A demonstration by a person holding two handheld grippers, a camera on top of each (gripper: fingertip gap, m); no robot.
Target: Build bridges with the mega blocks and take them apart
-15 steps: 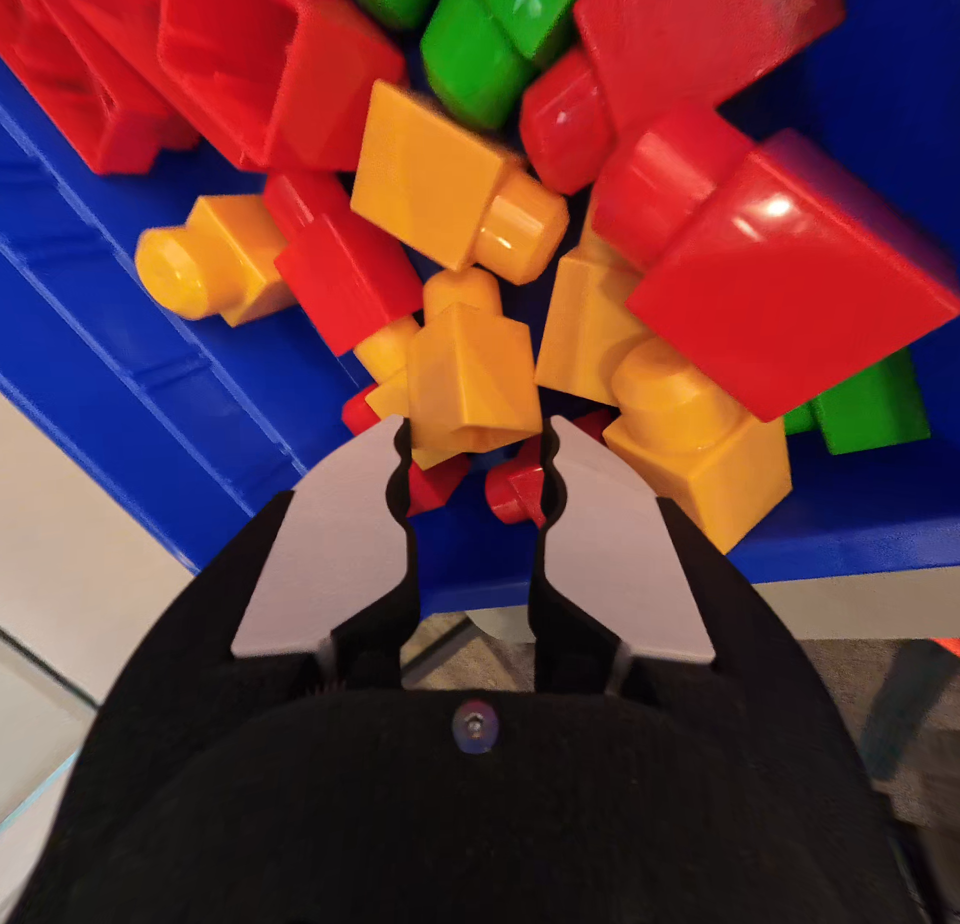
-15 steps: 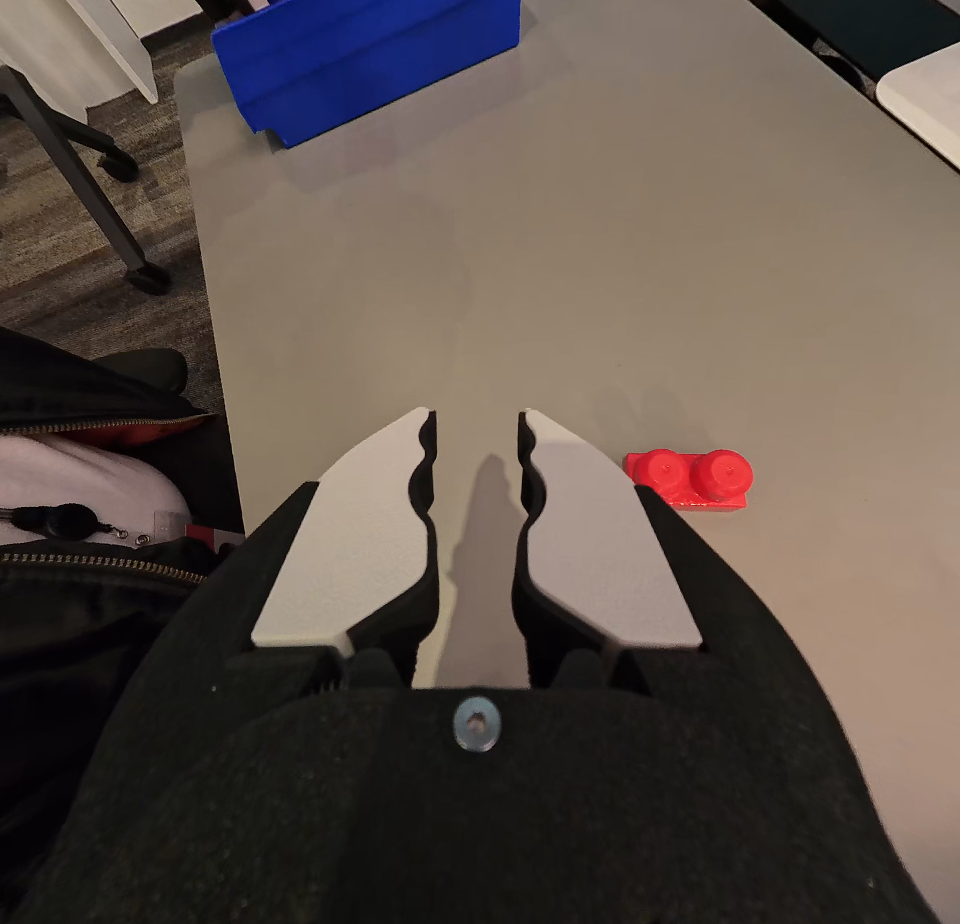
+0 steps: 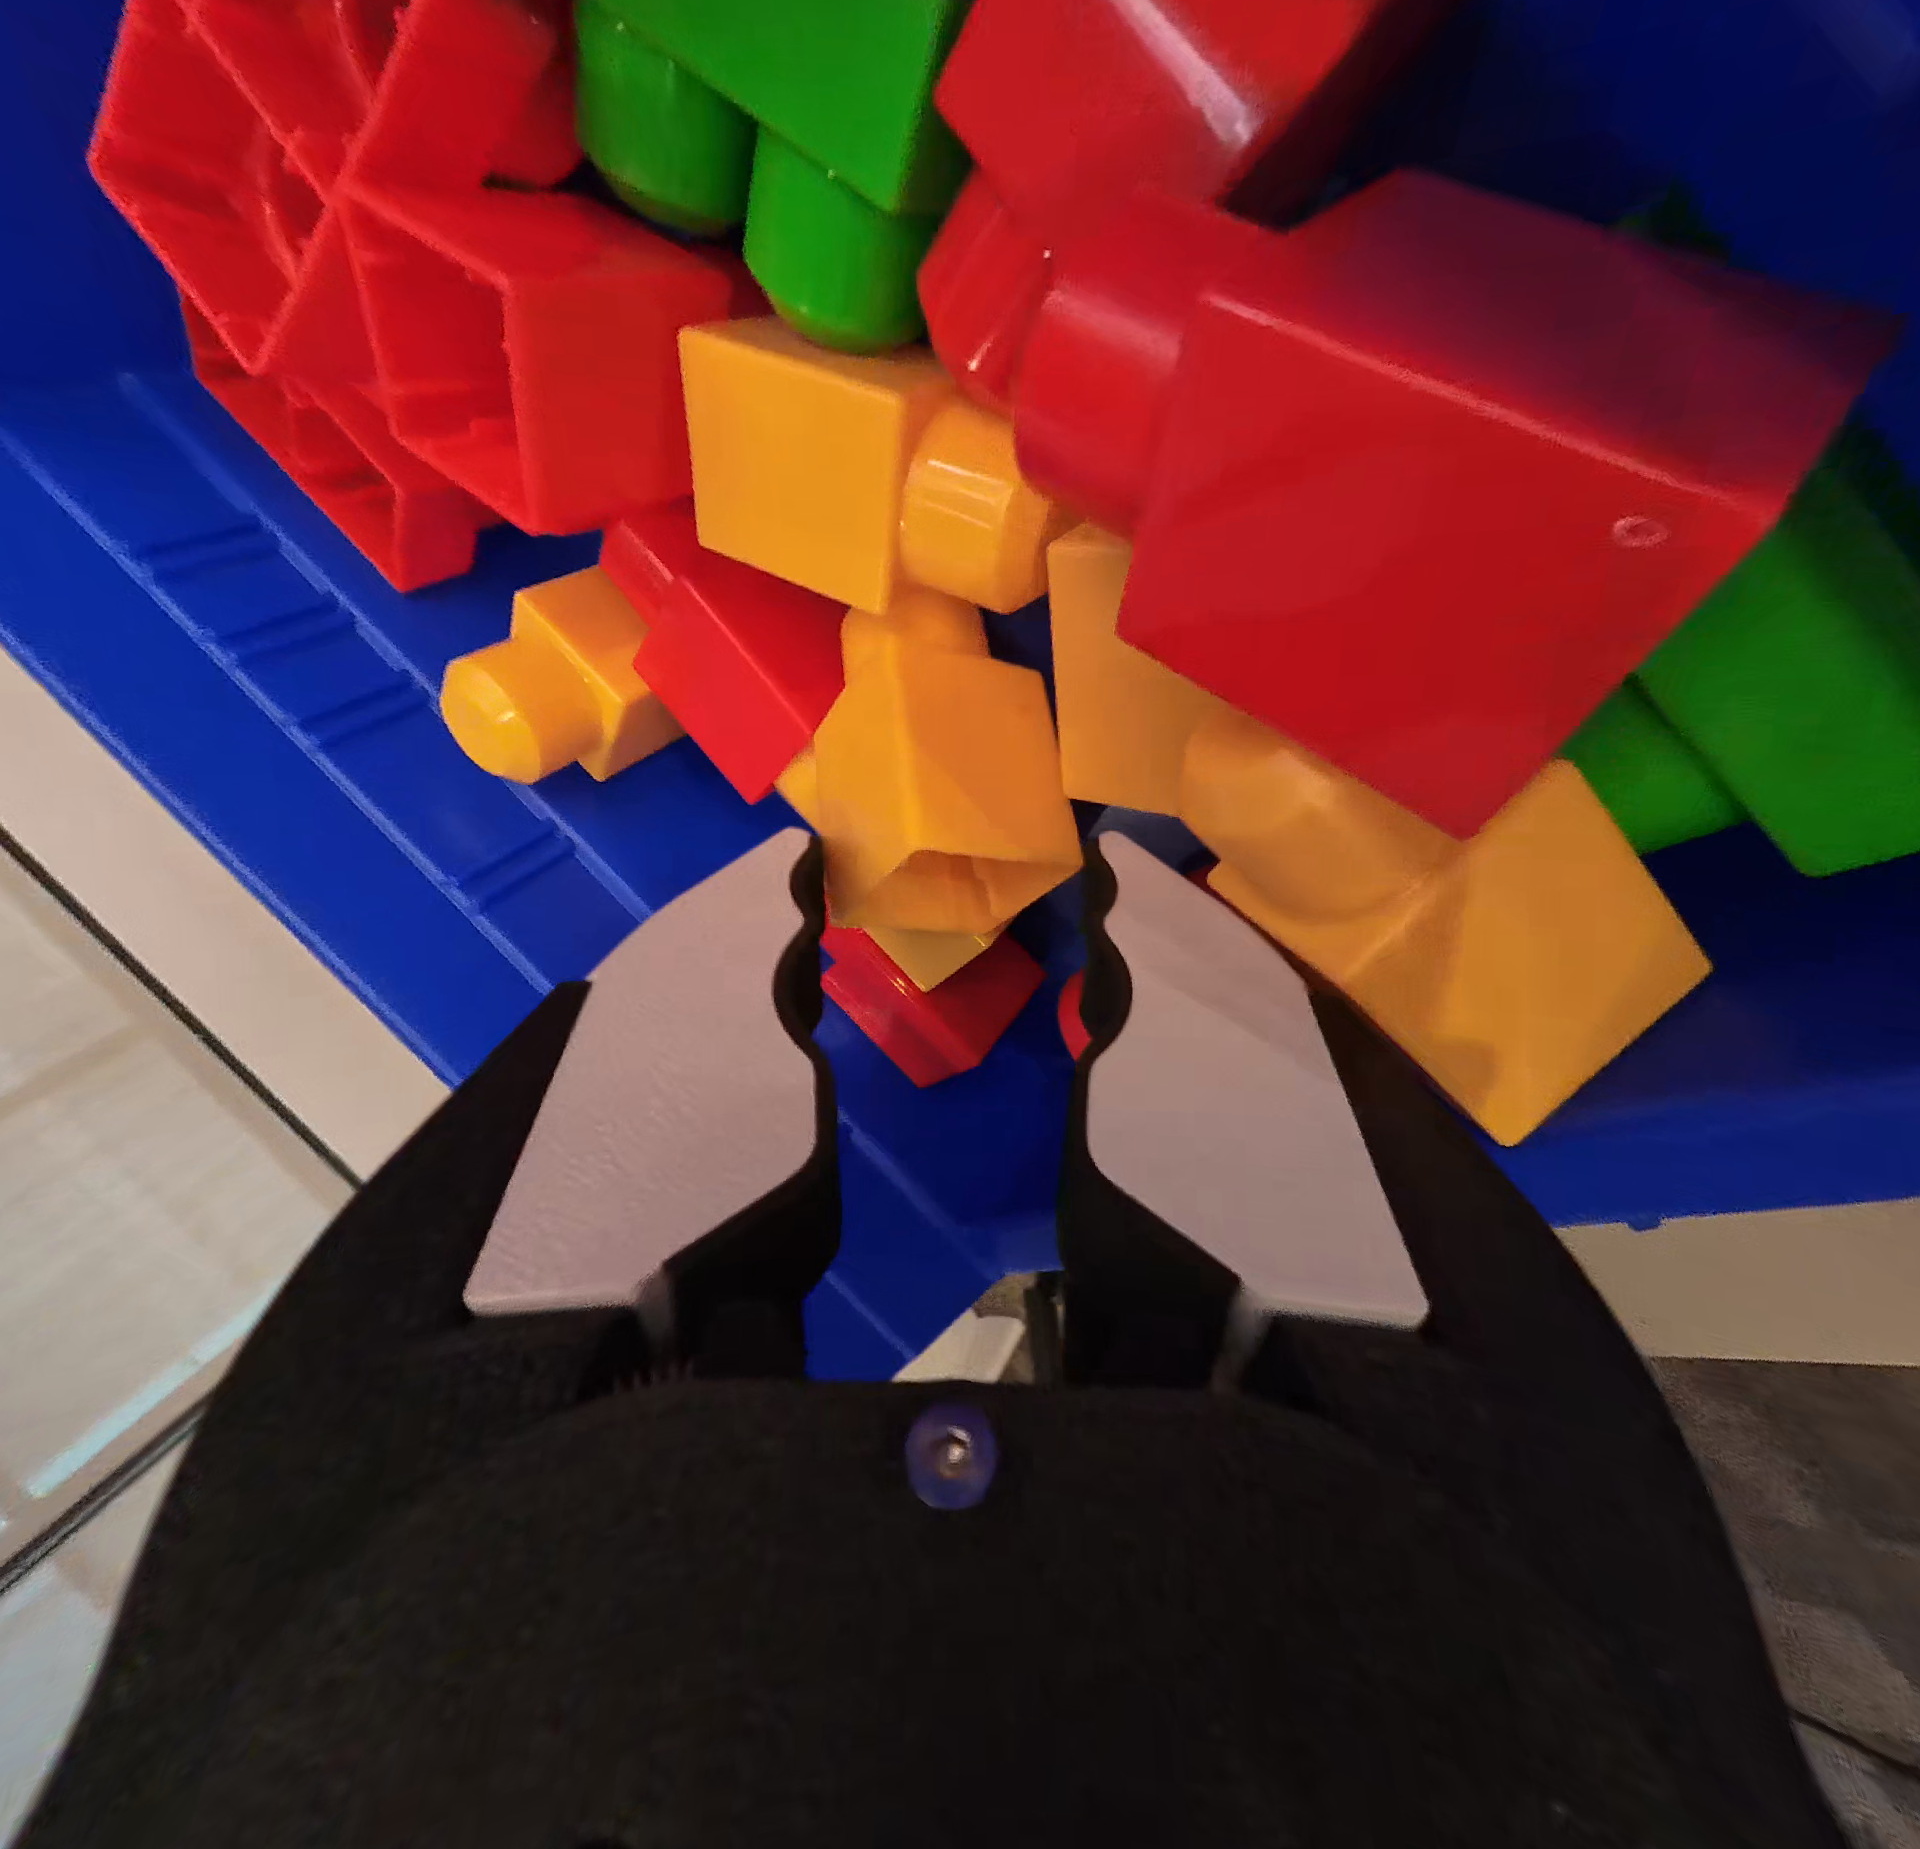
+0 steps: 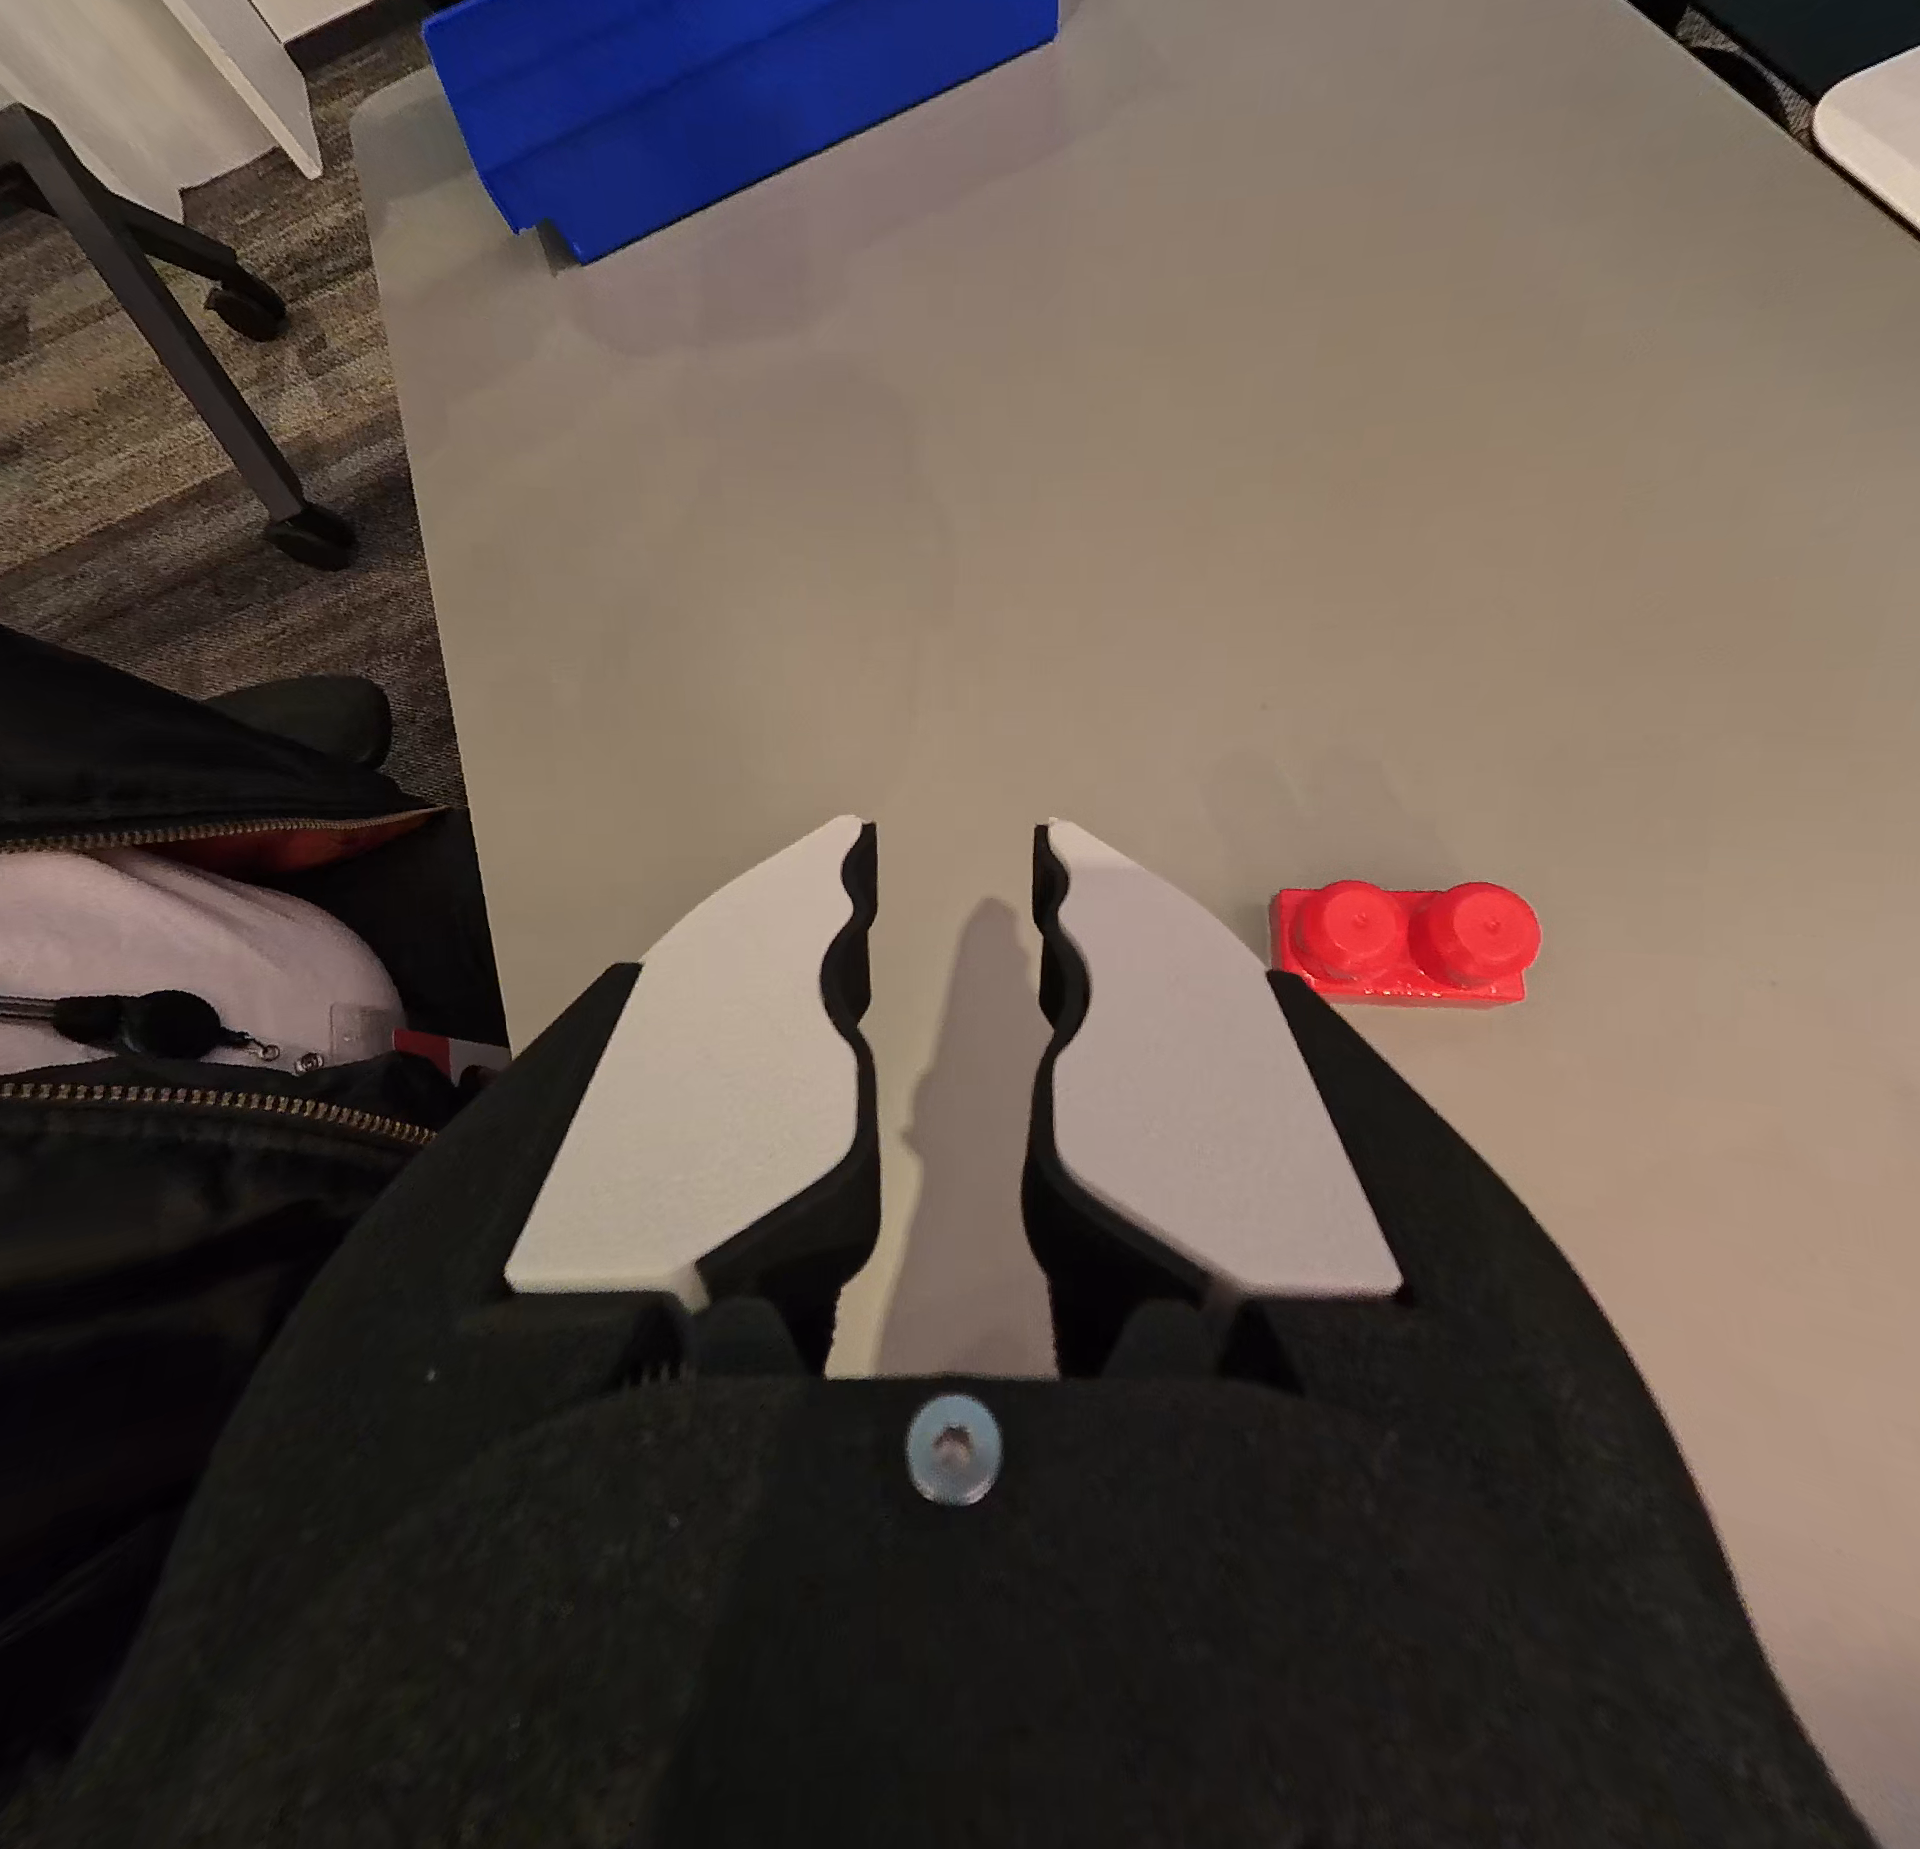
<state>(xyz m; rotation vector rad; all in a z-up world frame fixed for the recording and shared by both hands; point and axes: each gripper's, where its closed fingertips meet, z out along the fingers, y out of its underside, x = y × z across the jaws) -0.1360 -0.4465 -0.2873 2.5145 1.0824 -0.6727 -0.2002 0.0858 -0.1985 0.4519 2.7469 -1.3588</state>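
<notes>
Left wrist view: I've got left claw [image 3: 951, 854] apart, straddling yellow block [image 3: 940, 760] in blue bin [image 3: 343, 760], not clamped yet. Pick step, build phase. Next: close, lift clear of pile. Right claw [image 4: 954, 838] apart, empty, over worktop [image 4: 1195, 449] nr red block [image 4: 1403, 942].

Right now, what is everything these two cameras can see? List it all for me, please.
Blue bin: one, blue, far end of the table, holding the blocks.
Yellow block: one of several yellow, between the left fingertips.
Red blocks: several, red, piled in the bin.
Green blocks: a few, green, in the pile.
Flat red block: one, red, two studs, alone on the table.
Table: one, grey.
Left gripper: open around the yellow block.
Right gripper: open, empty, above the table.
</notes>
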